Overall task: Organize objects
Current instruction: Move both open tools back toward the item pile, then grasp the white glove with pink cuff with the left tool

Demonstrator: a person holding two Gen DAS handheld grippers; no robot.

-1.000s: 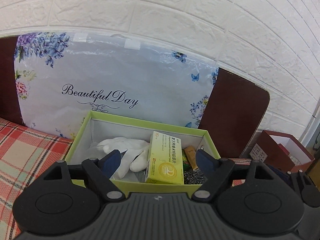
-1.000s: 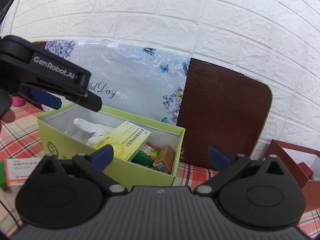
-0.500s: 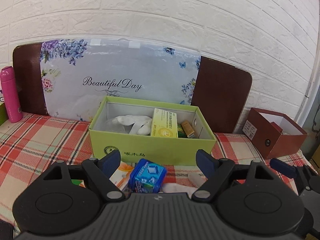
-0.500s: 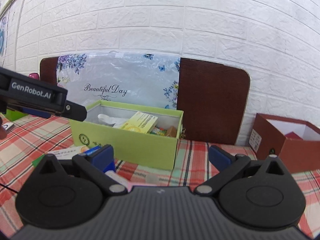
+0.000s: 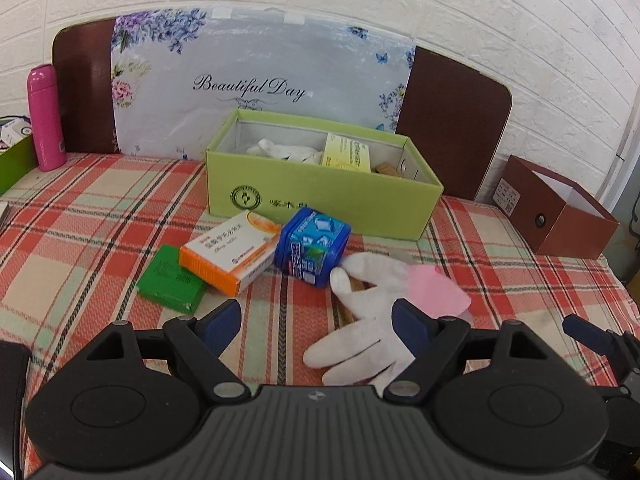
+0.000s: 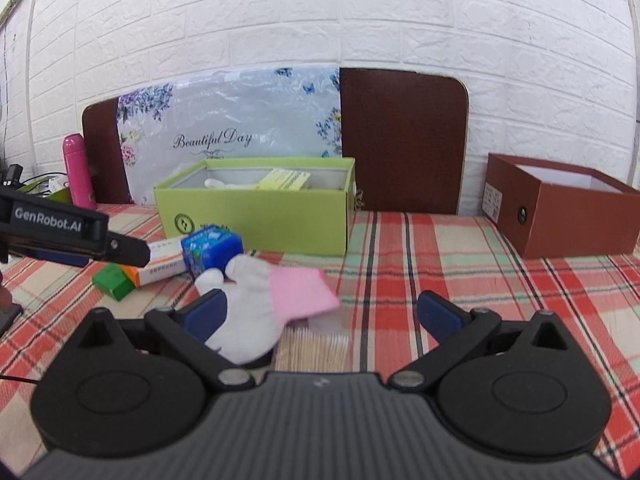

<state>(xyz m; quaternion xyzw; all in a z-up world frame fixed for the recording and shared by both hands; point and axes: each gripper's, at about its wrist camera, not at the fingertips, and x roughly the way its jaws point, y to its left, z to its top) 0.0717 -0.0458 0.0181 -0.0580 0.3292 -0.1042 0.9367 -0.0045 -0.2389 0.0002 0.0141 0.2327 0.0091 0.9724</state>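
Observation:
A light green box (image 5: 320,204) stands open on the plaid tablecloth, also in the right wrist view (image 6: 256,220). It holds a white glove (image 5: 284,150) and a yellow medicine box (image 5: 346,154). In front lie a blue tin (image 5: 312,246), an orange-and-white medicine box (image 5: 232,254), a green packet (image 5: 172,280) and a white glove with a pink cuff (image 5: 376,320). A bundle of toothpicks (image 6: 314,350) lies by that glove (image 6: 256,304). My left gripper (image 5: 318,324) is open above the glove. My right gripper (image 6: 320,312) is open and empty.
A brown box (image 5: 556,216) stands open at the right, also in the right wrist view (image 6: 560,208). A pink bottle (image 5: 46,118) stands at the back left. A floral "Beautiful Day" bag (image 5: 256,84) leans on a dark board against the brick wall.
Both grippers have pulled back from the green box toward the table's front. The loose items in front of the box have come into view. Both stay open.

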